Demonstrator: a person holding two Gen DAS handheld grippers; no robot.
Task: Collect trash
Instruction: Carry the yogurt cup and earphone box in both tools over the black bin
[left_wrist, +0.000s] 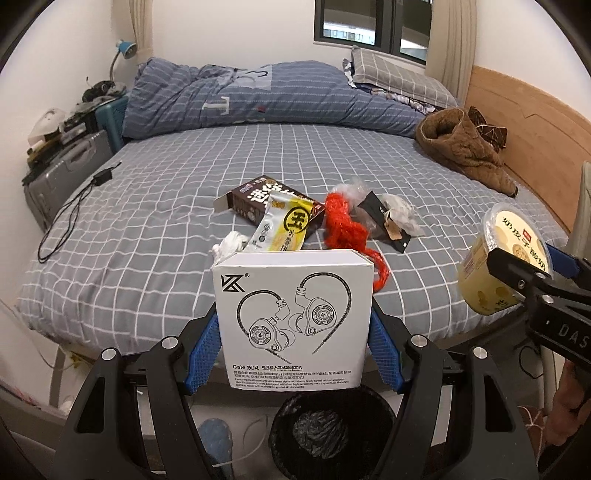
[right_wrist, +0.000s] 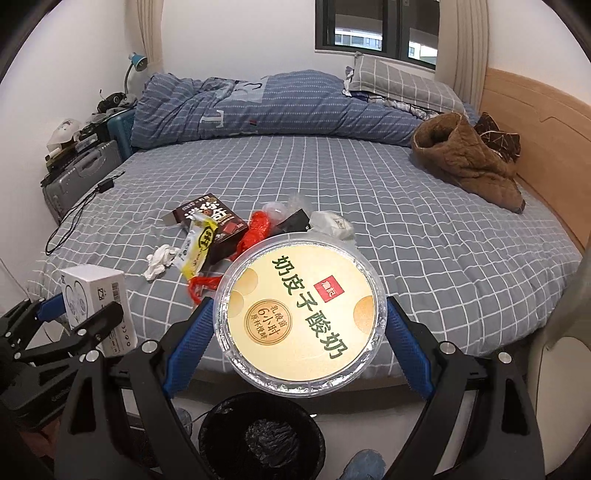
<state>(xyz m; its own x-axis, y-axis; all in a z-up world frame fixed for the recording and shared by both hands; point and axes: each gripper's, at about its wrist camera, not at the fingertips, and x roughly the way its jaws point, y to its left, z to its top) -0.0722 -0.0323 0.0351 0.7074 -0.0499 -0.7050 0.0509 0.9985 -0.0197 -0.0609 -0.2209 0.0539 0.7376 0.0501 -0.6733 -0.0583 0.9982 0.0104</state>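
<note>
The left gripper (left_wrist: 293, 325) is clamped on a white cardboard earphone box (left_wrist: 293, 317) by its two side walls, the blue pads pressing left and right. The box stands upright, long axis vertical, its printed face with a line drawing of earphones turned toward the camera and its top edge toward twelve o'clock. The right gripper (right_wrist: 301, 325) is clamped on a round pale-yellow plastic yogurt tub (right_wrist: 301, 314) across its full width; the foil-rimmed lid with dark green characters faces the camera, and in the left view the tub's body tilts toward seven o'clock. Both are held over the near edge of the grey checked bed (left_wrist: 147, 229). At six o'clock below each sits a black round bin with a crumpled liner (left_wrist: 330, 428). At twelve o'clock on the sheet lie a brown carton (left_wrist: 258, 199), a yellow wrapper (left_wrist: 282, 229), red plastic netting (left_wrist: 343, 225) and white crumpled tissue (left_wrist: 229, 247).
</note>
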